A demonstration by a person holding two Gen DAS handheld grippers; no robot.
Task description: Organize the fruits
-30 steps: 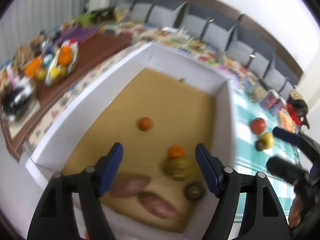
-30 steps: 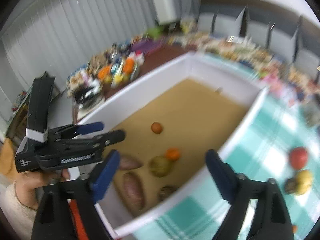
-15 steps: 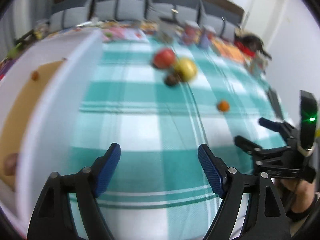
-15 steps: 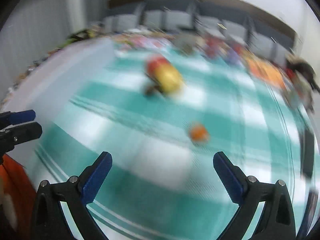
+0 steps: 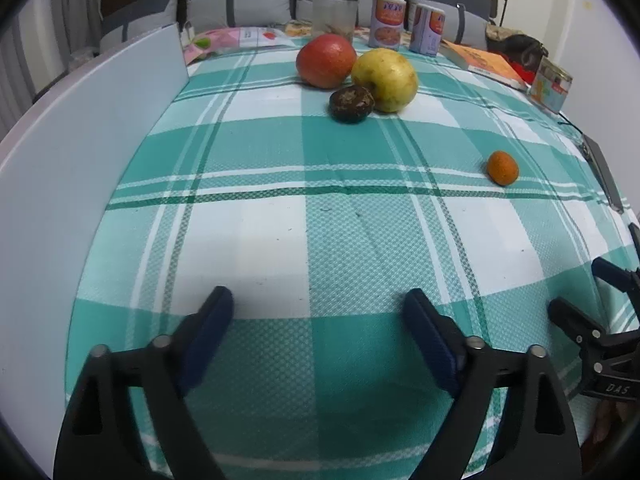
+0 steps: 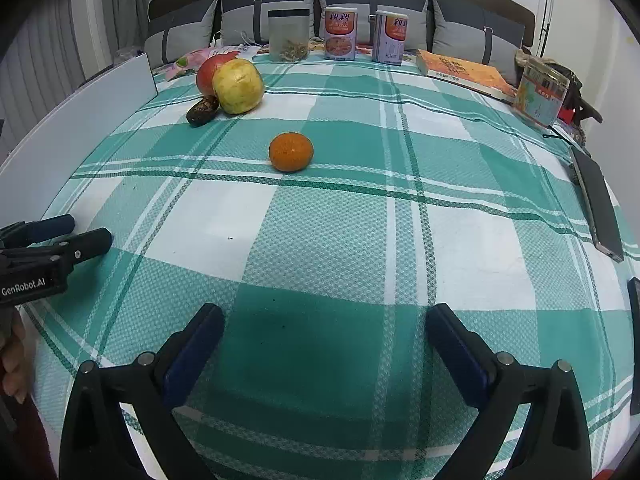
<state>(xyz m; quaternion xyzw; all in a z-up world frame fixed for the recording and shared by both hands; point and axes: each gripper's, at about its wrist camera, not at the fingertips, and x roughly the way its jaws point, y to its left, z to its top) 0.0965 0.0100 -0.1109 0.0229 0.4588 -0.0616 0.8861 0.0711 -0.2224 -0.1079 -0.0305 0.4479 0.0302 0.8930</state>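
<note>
Across the checked tablecloth [image 6: 400, 240] our left gripper [image 5: 318, 332] and right gripper [image 6: 320, 344] have just been opening, nothing between their jaws, so the tangerine [image 6: 291, 151] mid-table, round, could roll toward the table's right edge if we nudge it.

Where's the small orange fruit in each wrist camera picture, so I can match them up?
Left wrist: small orange fruit lies at the right, right of and nearer than the fruit cluster.
Right wrist: it lies near the centre, ahead of the open right gripper.
Shared landmark: the yellow fruit.
</note>
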